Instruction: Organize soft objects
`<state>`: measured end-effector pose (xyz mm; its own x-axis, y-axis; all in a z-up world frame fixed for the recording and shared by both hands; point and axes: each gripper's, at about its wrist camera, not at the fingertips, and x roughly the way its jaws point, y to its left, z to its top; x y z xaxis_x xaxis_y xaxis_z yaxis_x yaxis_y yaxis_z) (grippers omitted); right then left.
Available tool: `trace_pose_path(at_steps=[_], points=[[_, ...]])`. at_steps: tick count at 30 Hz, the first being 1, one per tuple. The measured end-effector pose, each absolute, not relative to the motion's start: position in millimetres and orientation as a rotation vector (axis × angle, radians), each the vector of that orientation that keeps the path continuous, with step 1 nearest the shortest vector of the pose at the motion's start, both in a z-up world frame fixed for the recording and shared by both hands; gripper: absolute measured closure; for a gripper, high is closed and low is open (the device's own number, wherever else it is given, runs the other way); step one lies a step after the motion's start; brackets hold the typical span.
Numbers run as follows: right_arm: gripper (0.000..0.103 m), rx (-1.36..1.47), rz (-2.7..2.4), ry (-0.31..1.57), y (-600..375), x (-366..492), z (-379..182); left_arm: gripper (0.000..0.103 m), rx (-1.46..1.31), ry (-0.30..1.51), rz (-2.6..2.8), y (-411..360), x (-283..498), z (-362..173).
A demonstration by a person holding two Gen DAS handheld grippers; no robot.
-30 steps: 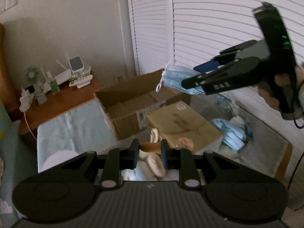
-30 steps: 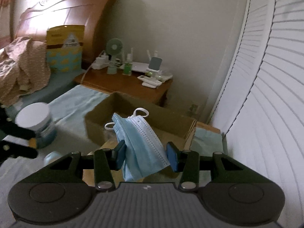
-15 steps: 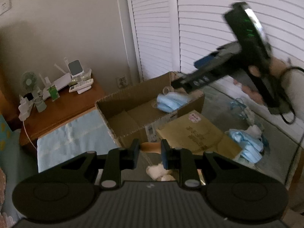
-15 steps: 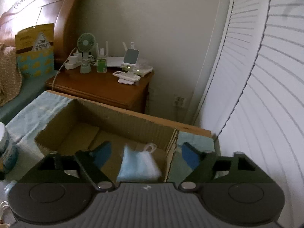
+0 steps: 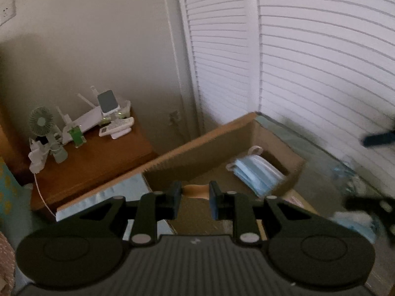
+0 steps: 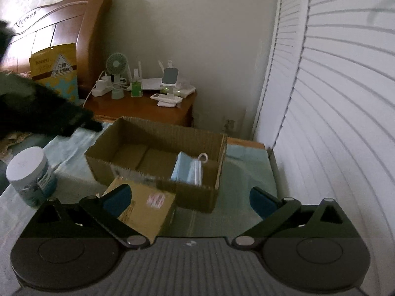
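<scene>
Bed surface [image 6: 246, 170]: covered in pale blue cloth, bearing most of the items below.

Nightstand [image 6: 143, 107]: wooden, behind the bed, carrying a small green fan [image 6: 116, 65] and a white router [image 6: 153, 83].

Cardboard box [image 6: 148, 170]: open-topped, on the bed; a stack of blue face masks [image 6: 187, 169] lies inside at its right end, ear loops showing.

Flat brown parcel [image 6: 145, 209]: just in front of the box, touching its near wall.

White-lidded jar [image 6: 29, 172]: upright on the bed, left of the box, apart from it.

Right gripper [image 6: 190, 199]: jaws opening, fingers spread wide, nothing between them; it hovers short of the box.

Left gripper [image 5: 193, 197]: fingers drawn close, clamped on a tan soft object [image 5: 196, 191], held above the box's near edge.

Loose masks [image 5: 353, 219]: blurred, on the bed beyond the box's right side.
</scene>
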<state>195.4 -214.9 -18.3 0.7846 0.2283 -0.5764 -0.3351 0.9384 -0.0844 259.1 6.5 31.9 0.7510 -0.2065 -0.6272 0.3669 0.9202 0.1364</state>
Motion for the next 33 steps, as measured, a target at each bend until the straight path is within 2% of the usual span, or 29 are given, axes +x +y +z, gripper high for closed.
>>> trace_pose_path(at_steps=[5, 7, 8, 9, 18, 33], points=[[0.0, -0.174, 0.299, 0.602, -220, 173, -21, 0.078, 0.24, 0.665, -0.276, 10, 285, 30], [0.0, -0.17, 0.305, 0.604, -220, 166, -24, 0.051, 0.23, 0.675, -0.273, 11, 289, 28], [0.0, -0.17, 0.308, 0.607, -219, 163, -25, 0.026, 0.224, 0.676, -0.265, 12, 289, 27], [0.0, -0.171, 0.311, 0.612, -219, 160, -26, 0.016, 0.214, 0.668, -0.258, 13, 288, 27], [0.0, -0.16, 0.299, 0.629, -229, 126, -34, 0.006, 0.235, 0.631, -0.253, 10, 240, 36], [0.0, -0.144, 0.247, 0.658, -248, 89, -57, 0.003, 0.212, 0.663, -0.272, 0, 123, 14]])
